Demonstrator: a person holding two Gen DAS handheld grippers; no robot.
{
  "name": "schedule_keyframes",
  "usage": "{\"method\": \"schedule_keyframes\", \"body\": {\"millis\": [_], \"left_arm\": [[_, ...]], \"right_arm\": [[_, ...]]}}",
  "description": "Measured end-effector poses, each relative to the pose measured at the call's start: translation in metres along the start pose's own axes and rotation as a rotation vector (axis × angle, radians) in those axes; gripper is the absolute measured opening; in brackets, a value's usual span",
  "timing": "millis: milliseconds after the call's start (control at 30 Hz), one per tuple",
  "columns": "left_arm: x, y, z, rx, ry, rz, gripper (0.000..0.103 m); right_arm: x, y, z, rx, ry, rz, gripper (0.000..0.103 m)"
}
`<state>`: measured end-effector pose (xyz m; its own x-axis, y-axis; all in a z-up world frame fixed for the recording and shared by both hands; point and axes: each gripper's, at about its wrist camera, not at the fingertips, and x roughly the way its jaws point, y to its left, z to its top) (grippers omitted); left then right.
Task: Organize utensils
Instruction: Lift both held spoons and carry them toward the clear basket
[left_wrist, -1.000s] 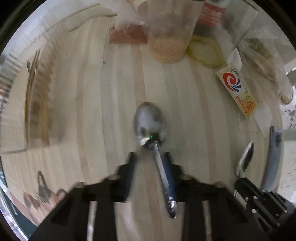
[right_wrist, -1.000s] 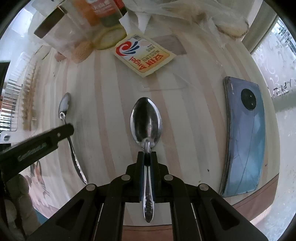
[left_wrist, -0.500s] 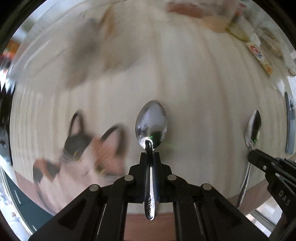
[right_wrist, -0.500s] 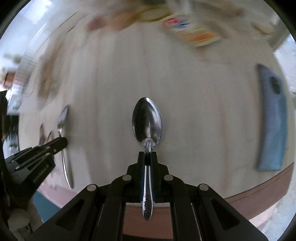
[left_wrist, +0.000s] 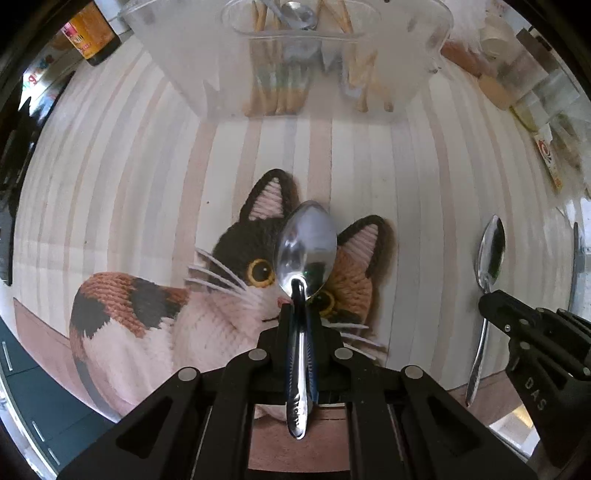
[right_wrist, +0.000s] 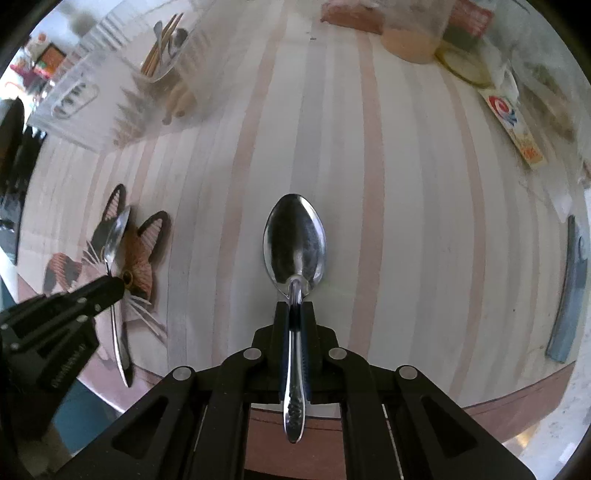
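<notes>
My left gripper (left_wrist: 297, 314) is shut on the neck of a steel spoon (left_wrist: 306, 247), bowl forward, held above a knitted cat mat (left_wrist: 221, 295). My right gripper (right_wrist: 294, 310) is shut on a second steel spoon (right_wrist: 294, 240) over the striped wooden table (right_wrist: 406, 221). Each gripper shows in the other's view: the right one (left_wrist: 491, 295) with its spoon (left_wrist: 490, 251) at the right edge, the left one (right_wrist: 114, 286) with its spoon (right_wrist: 116, 232) at the left. A clear utensil holder (left_wrist: 295, 66) with chopsticks and a spoon stands straight ahead of the left gripper.
A dark bottle (left_wrist: 88, 37) stands at the far left of the holder. Food packets, a jar (right_wrist: 410, 40) and a yellow sachet (right_wrist: 513, 122) line the far right. A blue phone (right_wrist: 569, 288) lies near the table's right edge. The table's front edge (right_wrist: 480, 402) runs just below both grippers.
Both grippers carried their spoons leftwards across the table. The cat mat and utensil holder came into the left view; the phone slid to the right edge of the right view.
</notes>
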<state>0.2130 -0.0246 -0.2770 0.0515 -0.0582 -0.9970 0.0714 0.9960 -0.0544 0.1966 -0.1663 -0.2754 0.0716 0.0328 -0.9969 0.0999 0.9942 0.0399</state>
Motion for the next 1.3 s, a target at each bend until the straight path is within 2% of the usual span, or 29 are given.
{"method": "schedule_keyframes", "body": {"millis": [200,267,367,533,633,800,1000,1167,1267,1300], "left_arm": [[0.005,0.008,0.012,0.06,0.01,0.01,0.004],[0.004,-0.008,0.021,0.067,0.0,0.021,0.004],[0.004,-0.008,0.019,0.052,-0.017,0.033,0.004],[0.003,0.003,0.016,0.055,-0.009,0.029,0.004],[-0.002,-0.002,-0.004,0.058,-0.02,0.046,0.004],[-0.016,0.014,-0.012,0.009,-0.06,0.037,0.003],[-0.045,0.027,-0.027,0.003,-0.109,0.039,0.0],[-0.072,0.041,-0.031,-0.01,-0.158,0.014,0.0],[-0.074,0.05,-0.026,-0.052,-0.159,-0.046,0.001],[-0.072,0.059,-0.026,-0.08,-0.152,-0.094,0.003]], "right_arm": [[0.002,0.017,0.005,0.036,0.002,-0.009,0.008],[0.0,0.013,0.005,0.032,-0.007,-0.02,0.008],[0.0,0.017,0.001,0.036,-0.044,-0.036,0.007],[-0.003,0.009,-0.019,0.1,-0.072,0.016,0.006],[-0.009,-0.009,-0.026,0.144,-0.069,0.087,0.003],[-0.024,-0.012,-0.043,0.137,-0.09,0.105,0.0],[-0.041,-0.015,-0.055,0.15,-0.128,0.134,0.0],[-0.071,-0.012,-0.05,0.151,-0.181,0.177,0.0],[-0.078,-0.007,-0.047,0.114,-0.175,0.173,0.0],[-0.076,-0.007,-0.045,0.12,-0.179,0.175,0.0]]}}
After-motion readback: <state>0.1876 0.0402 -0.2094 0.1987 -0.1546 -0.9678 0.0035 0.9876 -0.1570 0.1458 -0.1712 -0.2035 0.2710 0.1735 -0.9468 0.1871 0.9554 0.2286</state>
